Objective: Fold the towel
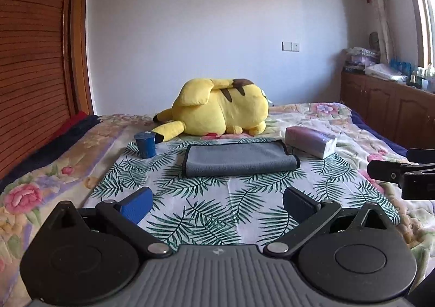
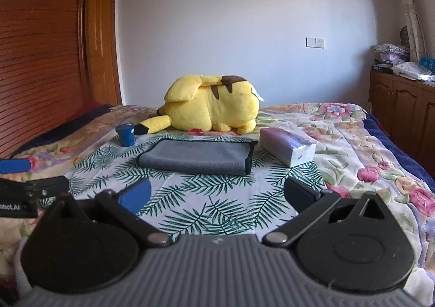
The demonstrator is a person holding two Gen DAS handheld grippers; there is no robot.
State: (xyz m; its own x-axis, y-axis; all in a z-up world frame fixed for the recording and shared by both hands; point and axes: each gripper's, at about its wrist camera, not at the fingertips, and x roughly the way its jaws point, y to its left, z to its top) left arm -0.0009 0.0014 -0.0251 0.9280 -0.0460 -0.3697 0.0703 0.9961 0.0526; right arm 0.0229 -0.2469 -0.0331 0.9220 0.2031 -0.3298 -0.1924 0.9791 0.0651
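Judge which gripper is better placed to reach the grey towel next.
Neither clearly. The towel already looks folded on the leaf-print cloth; the left gripper and right gripper both hang open, short of it. Left faces it slightly more squarely.

From my left wrist view the other black two-finger gripper (image 1: 402,171) is cut off by the right edge. Yellow plush toy (image 1: 217,109) faces away, face hidden. Items on the brown wooden cabinet (image 1: 386,100) too small to identify. Print on the purple-and-white tissue pack (image 2: 288,147) unreadable, can't tell.
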